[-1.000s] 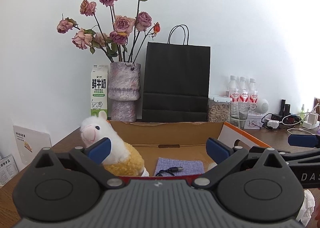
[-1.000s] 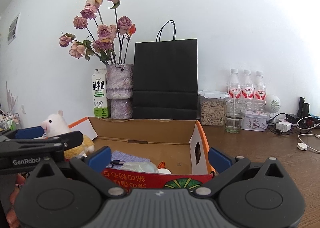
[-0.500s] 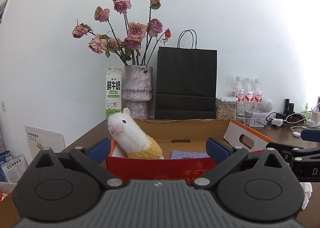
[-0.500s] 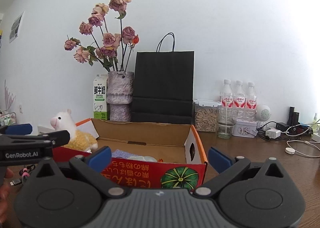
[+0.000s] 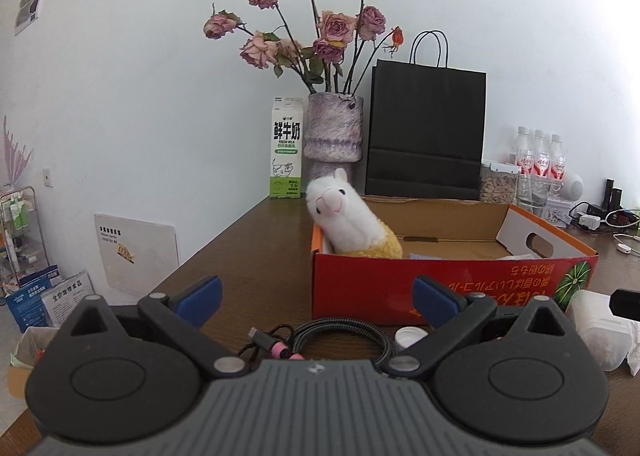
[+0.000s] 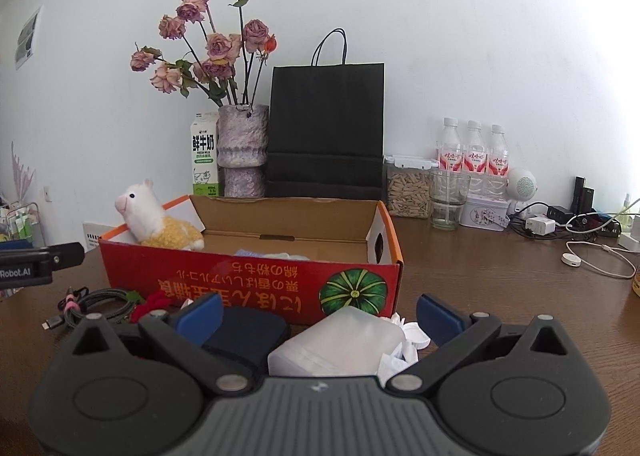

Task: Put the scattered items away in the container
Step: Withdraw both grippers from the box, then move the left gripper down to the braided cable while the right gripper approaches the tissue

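Observation:
A red cardboard box stands open on the brown table, with a white alpaca plush in its left end. My left gripper is open and empty, just in front of the box and over a coiled black cable. My right gripper is open and empty, over a translucent plastic container and a dark blue pouch. A red item, a white cap and crumpled tissue lie in front of the box.
Behind the box stand a milk carton, a vase of dried roses, a black paper bag, a seed jar, glasses and bottles. Chargers and cables lie at the right. The table's left edge drops off.
Both grippers have pulled back and out from over the box toward the table's front. The plush stays in the box. The loose items in front of the box have come into view.

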The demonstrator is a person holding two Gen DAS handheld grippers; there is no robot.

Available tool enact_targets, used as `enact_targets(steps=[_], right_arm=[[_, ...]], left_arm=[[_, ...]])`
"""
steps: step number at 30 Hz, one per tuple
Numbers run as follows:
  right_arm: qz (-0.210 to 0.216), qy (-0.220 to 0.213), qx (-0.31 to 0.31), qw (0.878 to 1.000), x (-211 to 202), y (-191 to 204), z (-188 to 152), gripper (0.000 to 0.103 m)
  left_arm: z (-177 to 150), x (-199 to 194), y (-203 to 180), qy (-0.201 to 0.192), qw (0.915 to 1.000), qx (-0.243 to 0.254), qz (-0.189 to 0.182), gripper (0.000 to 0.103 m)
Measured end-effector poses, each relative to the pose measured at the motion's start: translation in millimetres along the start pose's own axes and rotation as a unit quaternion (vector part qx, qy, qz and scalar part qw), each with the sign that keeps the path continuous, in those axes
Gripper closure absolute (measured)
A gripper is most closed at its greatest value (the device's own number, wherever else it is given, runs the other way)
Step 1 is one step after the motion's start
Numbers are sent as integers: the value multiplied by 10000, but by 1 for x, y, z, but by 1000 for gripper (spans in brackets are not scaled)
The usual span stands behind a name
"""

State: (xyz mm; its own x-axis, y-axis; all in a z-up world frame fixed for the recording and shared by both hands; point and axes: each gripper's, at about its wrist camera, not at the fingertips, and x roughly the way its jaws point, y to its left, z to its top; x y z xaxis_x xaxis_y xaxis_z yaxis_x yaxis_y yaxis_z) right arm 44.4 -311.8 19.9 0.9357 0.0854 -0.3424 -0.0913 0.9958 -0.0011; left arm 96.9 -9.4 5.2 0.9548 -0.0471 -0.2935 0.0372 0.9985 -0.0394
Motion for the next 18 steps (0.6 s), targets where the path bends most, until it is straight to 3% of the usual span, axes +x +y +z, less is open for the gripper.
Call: enact_targets(steps=[18], right_arm=[[-140, 559, 61, 9983, -5, -10, -26, 0]], left_arm=[[-14, -5, 14, 580, 9980, 219, -79, 0]])
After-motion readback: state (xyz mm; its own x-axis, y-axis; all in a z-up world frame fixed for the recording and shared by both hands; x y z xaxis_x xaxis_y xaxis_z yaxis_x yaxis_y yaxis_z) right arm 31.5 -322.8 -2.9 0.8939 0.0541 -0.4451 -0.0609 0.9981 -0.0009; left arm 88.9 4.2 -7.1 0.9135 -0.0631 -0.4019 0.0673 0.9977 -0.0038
